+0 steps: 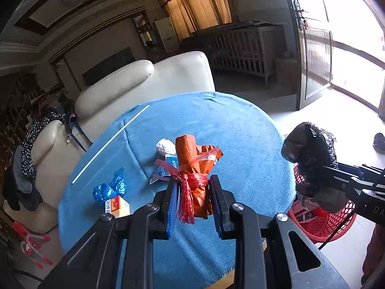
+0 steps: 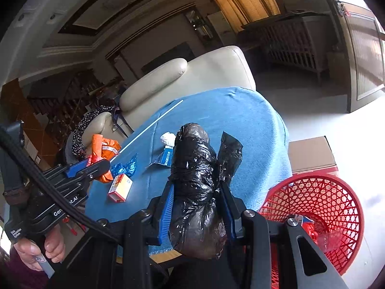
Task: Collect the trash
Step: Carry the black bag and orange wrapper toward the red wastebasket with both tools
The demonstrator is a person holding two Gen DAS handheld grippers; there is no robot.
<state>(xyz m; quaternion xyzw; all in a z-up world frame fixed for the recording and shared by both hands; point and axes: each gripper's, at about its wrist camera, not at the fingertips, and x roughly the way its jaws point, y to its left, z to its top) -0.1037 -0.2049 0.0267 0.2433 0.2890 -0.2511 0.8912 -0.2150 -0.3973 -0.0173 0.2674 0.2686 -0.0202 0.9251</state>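
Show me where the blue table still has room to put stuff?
The far half of the blue cloth, beyond the white tissue and right of the white stick, is bare. It is crowded near the small box and blue wrapper.

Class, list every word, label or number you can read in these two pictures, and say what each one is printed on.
"Gen" and "ot.AI", middle hidden by a cable: on the left gripper body.
"DA", cut off at the edge: on the right gripper body.
Red characters on the small orange box: too blurred to read.
White print on the blue packet: too blurred.
Small label near the hand: too small.
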